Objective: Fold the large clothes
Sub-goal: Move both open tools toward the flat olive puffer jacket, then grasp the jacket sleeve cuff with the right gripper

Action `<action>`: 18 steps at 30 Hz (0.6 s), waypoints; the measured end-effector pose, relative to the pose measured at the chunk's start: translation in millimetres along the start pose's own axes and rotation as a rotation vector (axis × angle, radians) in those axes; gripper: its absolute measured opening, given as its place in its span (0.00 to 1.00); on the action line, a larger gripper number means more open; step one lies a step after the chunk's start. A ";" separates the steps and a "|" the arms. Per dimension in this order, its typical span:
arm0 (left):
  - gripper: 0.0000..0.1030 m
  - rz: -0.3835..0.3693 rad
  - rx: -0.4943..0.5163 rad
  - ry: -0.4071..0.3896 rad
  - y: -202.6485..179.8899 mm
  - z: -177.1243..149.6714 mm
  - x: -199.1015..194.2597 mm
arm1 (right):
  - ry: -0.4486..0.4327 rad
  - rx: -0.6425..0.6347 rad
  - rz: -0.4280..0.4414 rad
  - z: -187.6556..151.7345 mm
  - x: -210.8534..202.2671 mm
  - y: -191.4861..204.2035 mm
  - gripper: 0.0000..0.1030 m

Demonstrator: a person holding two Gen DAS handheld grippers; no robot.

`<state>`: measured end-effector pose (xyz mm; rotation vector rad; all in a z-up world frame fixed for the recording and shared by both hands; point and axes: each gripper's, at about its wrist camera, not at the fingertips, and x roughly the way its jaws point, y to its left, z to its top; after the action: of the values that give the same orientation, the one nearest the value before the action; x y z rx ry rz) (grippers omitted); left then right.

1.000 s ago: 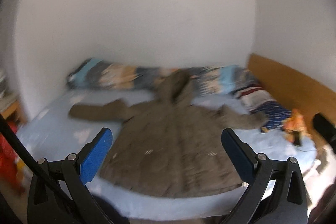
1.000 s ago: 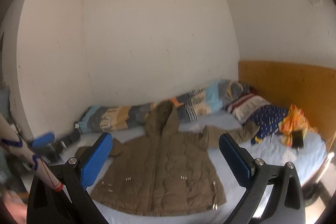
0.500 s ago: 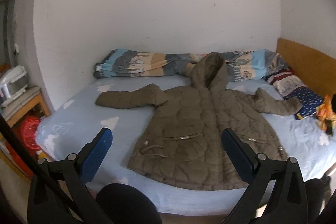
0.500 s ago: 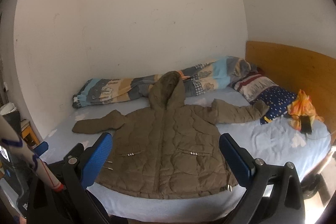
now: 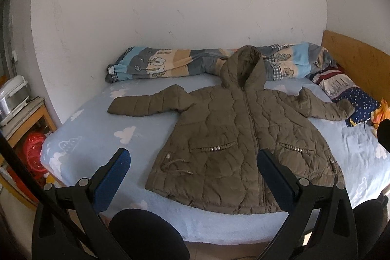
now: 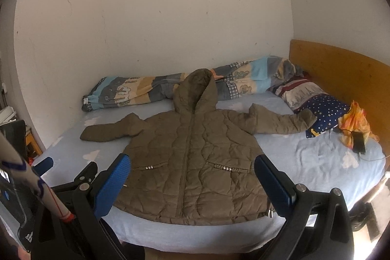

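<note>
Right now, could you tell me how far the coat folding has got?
Done: the brown hooded coat lies flat, zipped, sleeves spread, on the blue bed sheet. In hand: nothing; the left claw and right claw are both open, short of it. Left: every fold.

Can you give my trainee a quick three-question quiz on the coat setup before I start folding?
1. True or false: the brown hooded coat lies front up, zipped, with both sleeves spread out on the bed.
2. Which is the state of the left gripper and the right gripper? A) both open and empty B) both shut on the coat C) left shut on a sleeve
3. Fill in: the coat's hood points toward the rolled patterned ____ along the wall.

Key: 1 true; 2 A; 3 quilt
</note>
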<state>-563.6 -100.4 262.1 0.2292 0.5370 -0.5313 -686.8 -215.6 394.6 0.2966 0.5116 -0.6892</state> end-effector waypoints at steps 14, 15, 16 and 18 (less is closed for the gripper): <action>1.00 0.012 0.023 0.034 -0.2 -2.1 7.2 | 0.039 0.003 0.008 -6.6 13.6 1.7 1.00; 1.00 0.005 0.028 0.042 -1.0 -0.5 9.4 | 0.044 0.007 0.013 -6.2 15.1 -0.4 1.00; 1.00 -0.010 0.033 0.057 -2.0 2.5 13.5 | 0.051 0.013 0.022 -4.2 17.9 -3.1 1.00; 1.00 -0.018 0.023 0.073 2.5 12.1 26.5 | 0.069 0.041 0.055 1.2 26.0 -14.8 1.00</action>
<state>-537.8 -113.6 258.1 0.2662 0.6044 -0.5484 -679.2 -240.7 380.3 0.3721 0.5534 -0.6384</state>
